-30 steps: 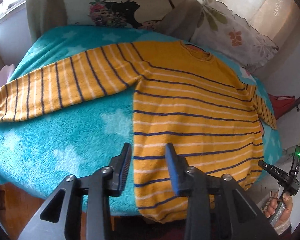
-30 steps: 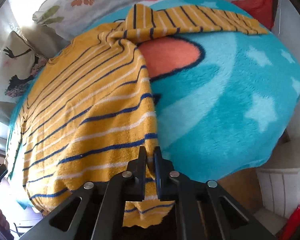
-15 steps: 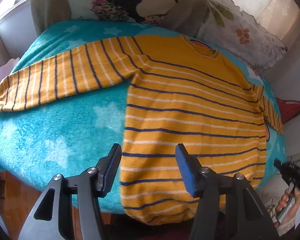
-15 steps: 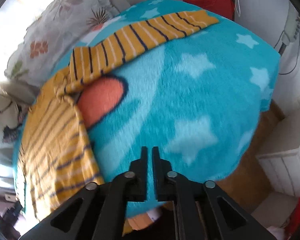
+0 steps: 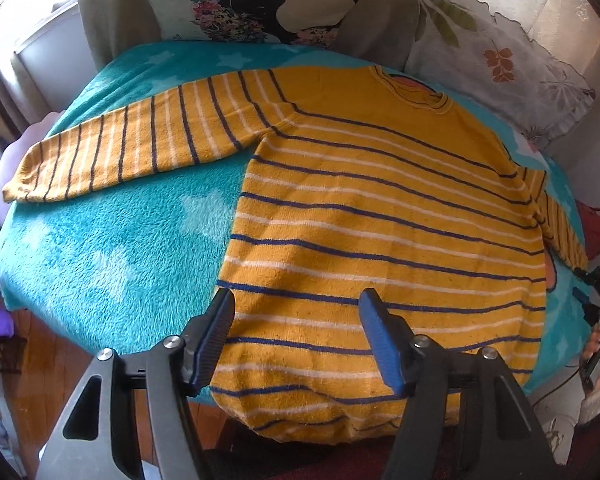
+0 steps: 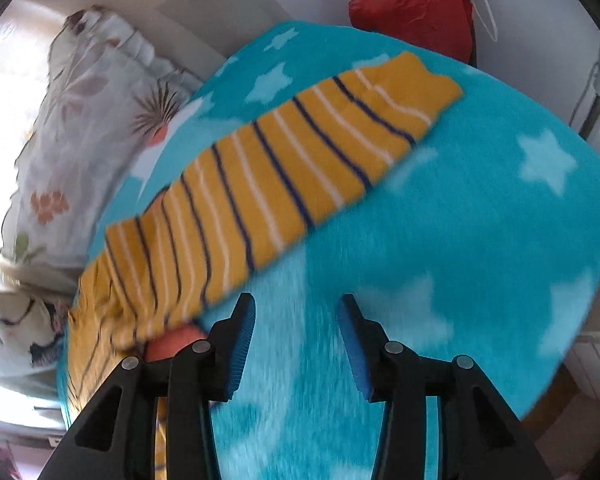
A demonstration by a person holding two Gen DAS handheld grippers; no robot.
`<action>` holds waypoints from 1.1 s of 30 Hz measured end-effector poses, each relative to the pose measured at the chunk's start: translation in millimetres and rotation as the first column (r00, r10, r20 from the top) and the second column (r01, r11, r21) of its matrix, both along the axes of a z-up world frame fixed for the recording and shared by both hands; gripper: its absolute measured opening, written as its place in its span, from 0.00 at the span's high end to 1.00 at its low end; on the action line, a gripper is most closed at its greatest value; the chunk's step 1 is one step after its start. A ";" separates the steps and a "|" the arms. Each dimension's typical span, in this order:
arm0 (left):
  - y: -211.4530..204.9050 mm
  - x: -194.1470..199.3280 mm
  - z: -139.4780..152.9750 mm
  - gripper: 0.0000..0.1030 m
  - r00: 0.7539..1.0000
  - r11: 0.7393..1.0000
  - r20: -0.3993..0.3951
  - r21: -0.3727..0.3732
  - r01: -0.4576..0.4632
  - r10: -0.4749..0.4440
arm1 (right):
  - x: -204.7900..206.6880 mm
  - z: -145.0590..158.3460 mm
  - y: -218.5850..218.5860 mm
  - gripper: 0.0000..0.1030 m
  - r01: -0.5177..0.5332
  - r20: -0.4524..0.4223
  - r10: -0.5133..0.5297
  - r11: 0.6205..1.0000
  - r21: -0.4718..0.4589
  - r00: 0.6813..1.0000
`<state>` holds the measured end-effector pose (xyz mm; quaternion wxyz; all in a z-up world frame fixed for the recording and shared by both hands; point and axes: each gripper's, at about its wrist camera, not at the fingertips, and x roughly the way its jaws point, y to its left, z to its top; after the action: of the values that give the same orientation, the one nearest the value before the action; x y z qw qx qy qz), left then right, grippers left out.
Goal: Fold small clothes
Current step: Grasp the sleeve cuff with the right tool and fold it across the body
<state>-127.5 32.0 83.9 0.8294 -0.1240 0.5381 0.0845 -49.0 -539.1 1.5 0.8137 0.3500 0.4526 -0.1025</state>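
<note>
A yellow sweater (image 5: 380, 216) with navy and white stripes lies flat, front up, on a teal star blanket (image 5: 112, 248). Its left sleeve (image 5: 132, 140) stretches out to the left. My left gripper (image 5: 296, 312) is open and empty, above the sweater's lower hem near its left side. In the right wrist view the sweater's other sleeve (image 6: 276, 172) lies stretched across the blanket (image 6: 460, 240). My right gripper (image 6: 296, 312) is open and empty over bare blanket, just below that sleeve.
Patterned pillows (image 5: 492, 52) lie along the far edge of the bed. A red bag (image 6: 416, 4) sits beyond the blanket's far corner. A wooden floor (image 5: 40, 364) shows below the blanket's near-left edge. A white unit (image 6: 592, 364) stands at right.
My left gripper has opened wider over the hem. My right gripper has swung from the sweater's body toward the right sleeve and gone from shut to open.
</note>
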 end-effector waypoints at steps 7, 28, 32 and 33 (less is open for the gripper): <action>-18.9 2.0 1.3 0.37 1.000 0.999 -0.019 0.034 -0.012 0.012 | 36.0 -2.1 -24.5 0.49 -0.001 0.012 0.001 1.000 -0.008 1.000; -32.9 1.7 -1.6 0.37 0.997 0.997 -0.043 0.023 -0.068 0.068 | 51.2 33.3 -111.1 0.95 0.203 0.119 -0.200 0.979 -0.010 0.972; -31.4 -3.7 -3.4 0.37 0.995 0.996 -0.054 0.023 -0.084 0.085 | 67.2 49.5 -86.2 0.95 0.126 0.123 -0.112 0.986 -0.110 0.986; -30.2 -6.8 -4.1 0.37 0.994 0.996 -0.058 0.027 -0.091 0.092 | 69.8 53.5 -78.4 0.95 0.105 0.128 -0.088 0.986 -0.130 0.988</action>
<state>-134.3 1.8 79.9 0.8098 -0.1359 0.5552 0.1325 20.8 -617.5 55.1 0.8559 0.3209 0.3765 -0.1509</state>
